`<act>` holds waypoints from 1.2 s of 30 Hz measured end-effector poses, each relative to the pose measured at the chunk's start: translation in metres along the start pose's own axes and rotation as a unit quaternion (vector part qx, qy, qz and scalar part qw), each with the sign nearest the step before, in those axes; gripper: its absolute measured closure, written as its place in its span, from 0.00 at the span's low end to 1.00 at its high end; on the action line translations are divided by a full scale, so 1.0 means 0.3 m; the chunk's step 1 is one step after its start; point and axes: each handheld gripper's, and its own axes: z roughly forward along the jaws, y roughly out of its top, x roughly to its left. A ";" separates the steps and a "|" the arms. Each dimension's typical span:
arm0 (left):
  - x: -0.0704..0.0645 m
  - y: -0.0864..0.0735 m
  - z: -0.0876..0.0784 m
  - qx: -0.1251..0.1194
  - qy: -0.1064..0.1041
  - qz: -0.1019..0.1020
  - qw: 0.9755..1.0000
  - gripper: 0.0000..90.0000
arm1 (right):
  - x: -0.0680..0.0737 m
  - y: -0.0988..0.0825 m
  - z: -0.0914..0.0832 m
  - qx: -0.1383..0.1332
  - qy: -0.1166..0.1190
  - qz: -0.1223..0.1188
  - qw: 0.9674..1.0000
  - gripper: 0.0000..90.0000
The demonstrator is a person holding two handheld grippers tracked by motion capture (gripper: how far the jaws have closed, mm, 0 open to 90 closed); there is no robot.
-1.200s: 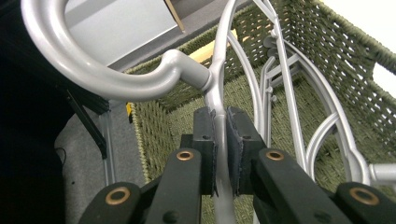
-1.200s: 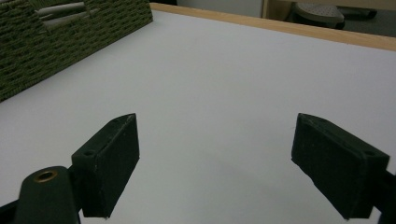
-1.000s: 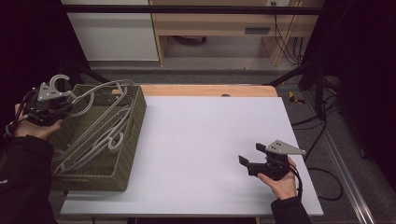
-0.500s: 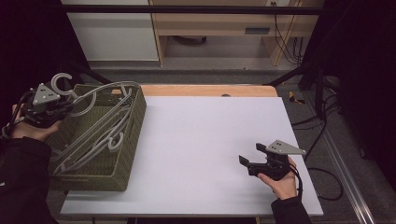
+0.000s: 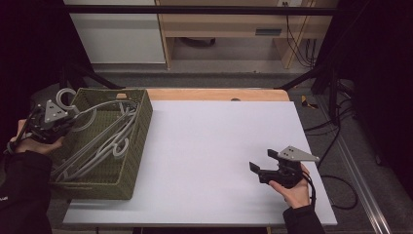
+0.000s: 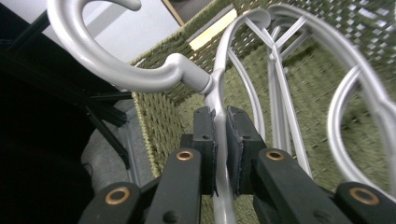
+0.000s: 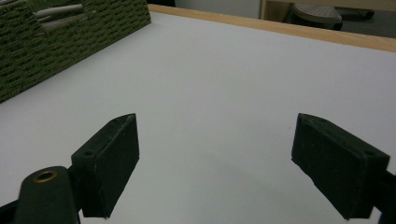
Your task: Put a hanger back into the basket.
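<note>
Grey hanger point(image 6: 140, 70) shaft hidden between left tool point(image 6: 221, 140) pads.

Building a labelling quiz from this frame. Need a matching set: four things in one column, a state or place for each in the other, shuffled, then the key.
Things
1. left gripper
2. right gripper
3. woven basket
4. grey hangers

States or places
A. jaws wide apart, nothing between them, over the white table
B. olive green, at the table's left end
C. lying in the basket, several together
D. jaws closed on the neck of one hanger, just below its hook

Pairs: 1-D, 2-A, 3-B, 4-C
</note>
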 end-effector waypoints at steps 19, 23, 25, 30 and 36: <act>-0.113 -0.010 -0.066 -0.026 0.002 0.062 0.998 0.92 | 0.008 0.006 -0.005 -0.004 0.004 -0.004 1.000 0.17; -0.087 -0.006 -0.057 -0.029 0.008 0.067 0.997 0.92 | 0.008 0.005 -0.003 -0.003 -0.001 -0.004 1.000 0.17; -0.075 0.002 -0.052 -0.029 0.013 0.071 0.997 0.92 | 0.009 0.005 -0.003 -0.004 -0.001 -0.005 1.000 0.17; -0.058 0.034 -0.052 -0.036 0.034 0.086 0.995 0.92 | 0.003 0.002 -0.002 -0.003 -0.001 -0.004 1.000 0.17; -0.051 0.056 -0.068 -0.050 0.040 0.085 0.994 0.92 | 0.000 0.002 -0.006 -0.004 -0.001 -0.003 1.000 0.17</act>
